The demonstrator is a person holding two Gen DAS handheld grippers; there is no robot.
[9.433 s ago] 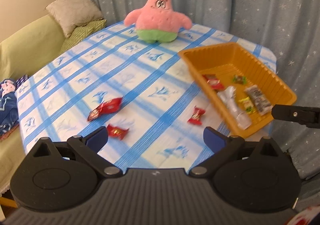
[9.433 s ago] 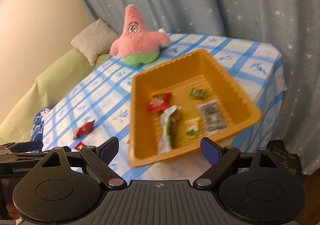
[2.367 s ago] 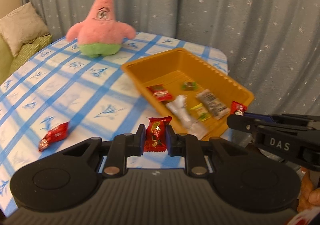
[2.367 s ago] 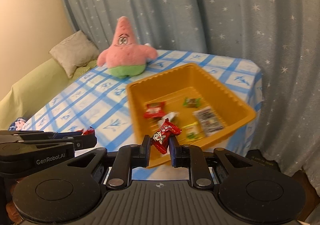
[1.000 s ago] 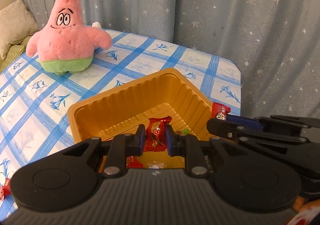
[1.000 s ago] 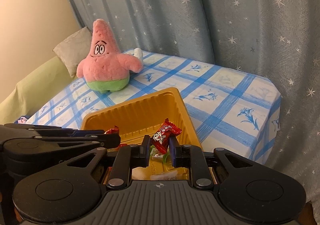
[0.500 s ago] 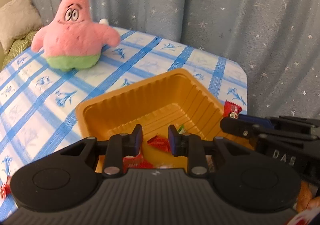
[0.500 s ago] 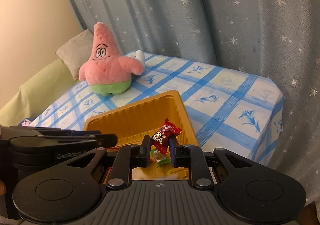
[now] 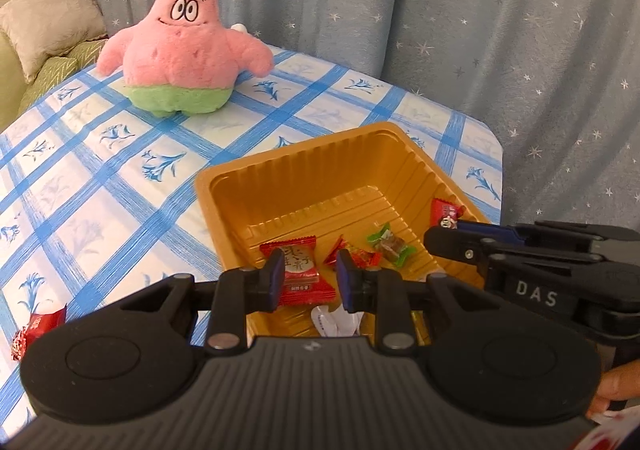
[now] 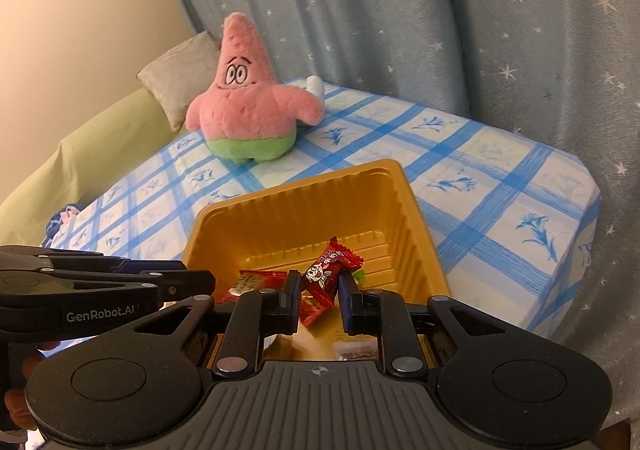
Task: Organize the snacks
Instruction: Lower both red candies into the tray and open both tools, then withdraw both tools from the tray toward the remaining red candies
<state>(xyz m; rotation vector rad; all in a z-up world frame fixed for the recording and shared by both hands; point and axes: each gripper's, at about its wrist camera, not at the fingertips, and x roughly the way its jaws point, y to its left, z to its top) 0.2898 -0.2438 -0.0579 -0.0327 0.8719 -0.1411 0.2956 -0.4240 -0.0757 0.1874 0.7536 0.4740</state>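
One red candy (image 10: pixel 330 274) sits pinched in the right hand-held gripper (image 10: pixel 319 300) above the tray (image 10: pixel 416 234).

"DAS" marks the right gripper (image 9: pixel 448 228) in white letters; "GenRobot.AI" runs along the left gripper (image 10: pixel 192 284).

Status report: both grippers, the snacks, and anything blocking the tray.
Left gripper open, empty, over orange tray. Right gripper shut on red candy above tray. One red snack left on tablecloth. Nothing blocking.
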